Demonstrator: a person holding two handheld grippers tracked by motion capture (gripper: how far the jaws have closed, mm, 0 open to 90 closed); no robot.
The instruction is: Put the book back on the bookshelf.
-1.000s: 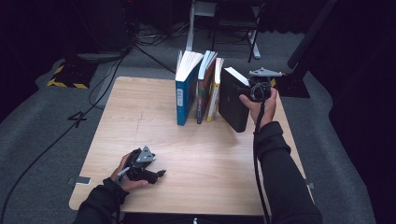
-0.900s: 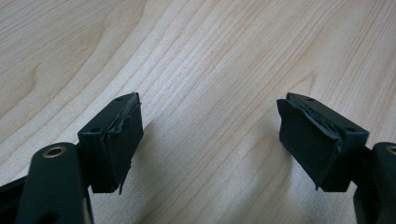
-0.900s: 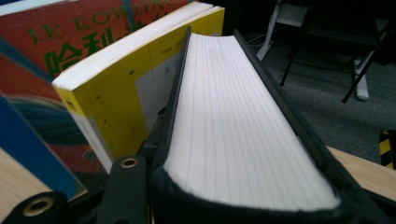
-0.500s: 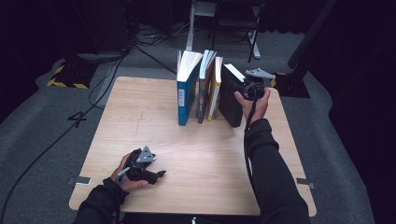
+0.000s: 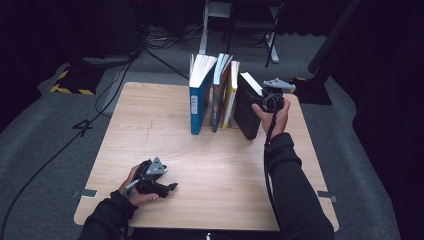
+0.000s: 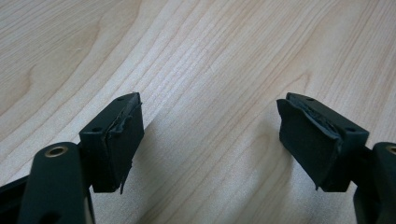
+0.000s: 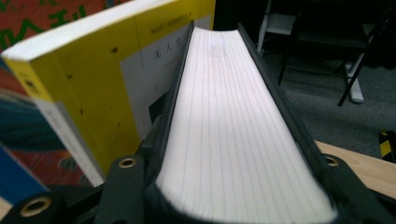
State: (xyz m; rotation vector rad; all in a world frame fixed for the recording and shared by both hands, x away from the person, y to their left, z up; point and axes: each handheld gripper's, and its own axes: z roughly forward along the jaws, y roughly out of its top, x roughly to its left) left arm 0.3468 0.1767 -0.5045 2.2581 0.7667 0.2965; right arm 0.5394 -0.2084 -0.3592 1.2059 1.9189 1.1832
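From the high view, a pale wooden table (image 5: 210, 165) stands on grey carpet in a dark room; cables (image 5: 125, 65) trail over the floor behind it, a yellow-and-black striped base (image 5: 72, 82) sits off its far left corner, and the legs of a stand (image 5: 207, 30) rise past its far edge. Along that far edge a row of books stands upright: a blue book (image 5: 198, 100), a red-spined book (image 5: 218, 95), a yellow book (image 5: 230, 92), and — at the right end, leaning toward the rest — a black book (image 5: 246, 107). The right gripper (image 5: 265, 97) is at the black book's top right side, its hand wrapped behind it. The left gripper (image 5: 167, 186) lies low on the table's near left part, well apart from the books.

In the left gripper view, the jaws stand wide with bare wood grain (image 6: 210, 70) between them, holding nothing.

In the right gripper view, the black book's white page edge (image 7: 233, 135) runs straight away between the two jaws, whose arms lie along both covers — the jaws have just been opening a little, yet they sit against the covers on either side. The yellow book (image 7: 84, 88) stands just beside the black one, its cover touching it at the far end.
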